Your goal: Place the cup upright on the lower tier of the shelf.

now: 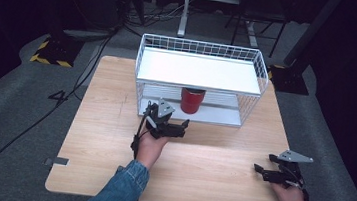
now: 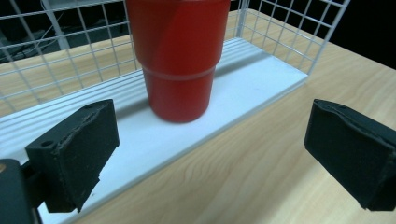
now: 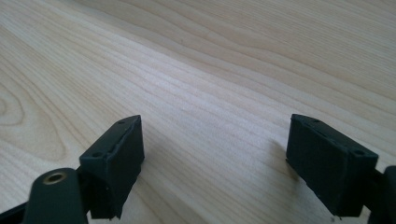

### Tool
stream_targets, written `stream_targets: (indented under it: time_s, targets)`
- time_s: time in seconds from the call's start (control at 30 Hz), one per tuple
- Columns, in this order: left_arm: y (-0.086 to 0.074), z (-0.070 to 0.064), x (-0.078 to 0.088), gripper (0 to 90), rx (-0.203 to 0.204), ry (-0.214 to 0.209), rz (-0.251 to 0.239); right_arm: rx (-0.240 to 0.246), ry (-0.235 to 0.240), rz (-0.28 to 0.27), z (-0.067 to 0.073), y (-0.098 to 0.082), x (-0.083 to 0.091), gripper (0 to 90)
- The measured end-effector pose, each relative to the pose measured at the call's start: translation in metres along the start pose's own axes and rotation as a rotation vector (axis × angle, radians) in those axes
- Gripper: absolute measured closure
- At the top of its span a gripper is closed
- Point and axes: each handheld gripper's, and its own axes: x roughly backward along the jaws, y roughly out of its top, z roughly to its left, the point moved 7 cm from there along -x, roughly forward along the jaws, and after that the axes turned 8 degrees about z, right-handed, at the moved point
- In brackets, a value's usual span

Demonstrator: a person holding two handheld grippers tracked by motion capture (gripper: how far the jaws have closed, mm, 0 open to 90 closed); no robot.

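Observation:
A red cup (image 1: 192,100) stands upright on the lower shelf of a white wire rack (image 1: 202,47), under its white upper shelf. In the left gripper view the red cup (image 2: 177,56) is close ahead, just beyond the open jaws. My left gripper (image 1: 182,126) hovers over the table in front of the rack, a short way from the cup, open and holding nothing. My right gripper (image 1: 258,170) rests near the table's front right corner, open, with bare wood between its jaws (image 3: 215,154).
The wooden table (image 1: 107,138) has free room left of and in front of the rack. The rack's lower shelf (image 2: 243,84) has wire walls at the back and sides. A cable (image 1: 136,139) trails from the left gripper. Dark floor with cables surrounds the table.

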Motion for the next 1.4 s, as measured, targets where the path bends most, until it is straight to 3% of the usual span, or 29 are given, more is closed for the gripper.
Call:
stream_targets:
  time_s: [0.17, 0.37, 0.6, 0.8, 1.0, 1.2, 1.4]
  targets:
    - [-0.008, 0.003, 0.028, 4.5, -0.003, -0.033, -0.001, -0.002, -0.002, 0.0, 0.0, 0.003, -0.003, 18.8]
    - [-0.019, 0.012, 0.054, 4.8, -0.018, -0.019, 0.012, -0.004, -0.003, -0.001, 0.0, 0.004, -0.004, 18.7]
    - [-0.029, 0.017, 0.076, 6.3, 0.017, -0.059, 0.018, -0.003, -0.004, 0.0, 0.0, 0.004, -0.004, 18.7]
    - [-0.04, 0.019, 0.095, 6.4, -0.003, -0.063, 0.033, -0.003, -0.004, 0.0, 0.0, 0.004, -0.004, 18.7]
    - [-0.067, 0.028, 0.104, 6.7, 0.01, -0.048, 0.068, -0.003, -0.004, 0.0, 0.0, 0.004, -0.004, 18.7]
    - [-0.095, 0.036, 0.111, 6.9, -0.002, -0.009, 0.125, -0.002, -0.005, 0.0, 0.0, 0.004, -0.003, 18.7]
    - [-0.124, 0.041, 0.109, 8.4, 0.027, -0.008, 0.193, -0.004, -0.009, -0.001, 0.001, 0.004, -0.003, 19.1]
